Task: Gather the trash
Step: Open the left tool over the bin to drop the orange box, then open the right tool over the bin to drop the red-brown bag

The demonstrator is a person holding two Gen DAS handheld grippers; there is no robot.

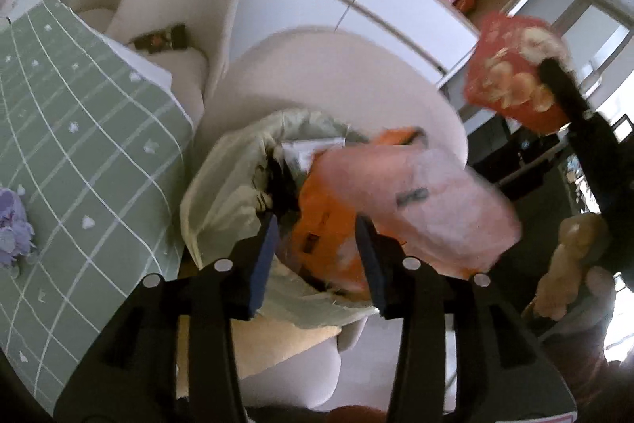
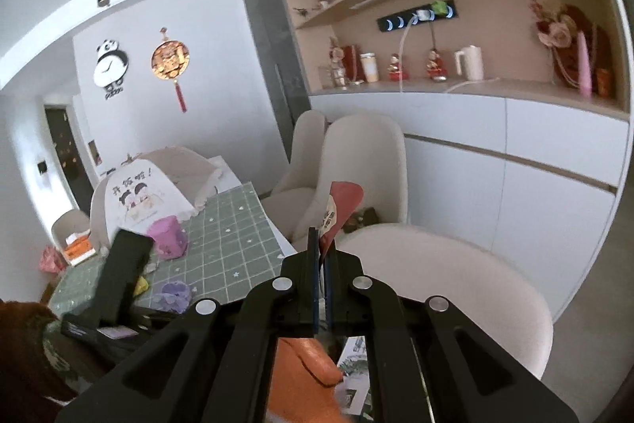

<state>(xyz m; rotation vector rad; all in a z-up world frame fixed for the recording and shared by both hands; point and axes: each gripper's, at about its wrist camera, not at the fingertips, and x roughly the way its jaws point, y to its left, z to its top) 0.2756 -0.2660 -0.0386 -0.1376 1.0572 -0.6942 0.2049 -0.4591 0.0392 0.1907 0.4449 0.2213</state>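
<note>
dropping step, i judge: trash bag (image 1: 237, 185) gapes on the chair (image 1: 396, 98), stuffed with wrappers. my left claw (image 1: 317, 256) hangs wide above it; my right claw (image 2: 321, 256) pinches the red snack packet (image 2: 340, 209), which next needs lowering in.

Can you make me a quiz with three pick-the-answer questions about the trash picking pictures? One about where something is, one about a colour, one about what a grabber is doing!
1. Where is the trash bag?
A. on a pale chair
B. on the green tablecloth
C. on a shelf

2. What colour is the wrapper in the right gripper?
A. blue
B. red
C. yellow

3. How are the left gripper fingers?
A. pinched on a cup
B. closed on nothing
C. spread apart

Answers:
1 A, the bag's rim sits on the rounded chair seat beside the table.
2 B, red shows in both views.
3 C, a wide gap shows between the fingers above the bag.
</note>
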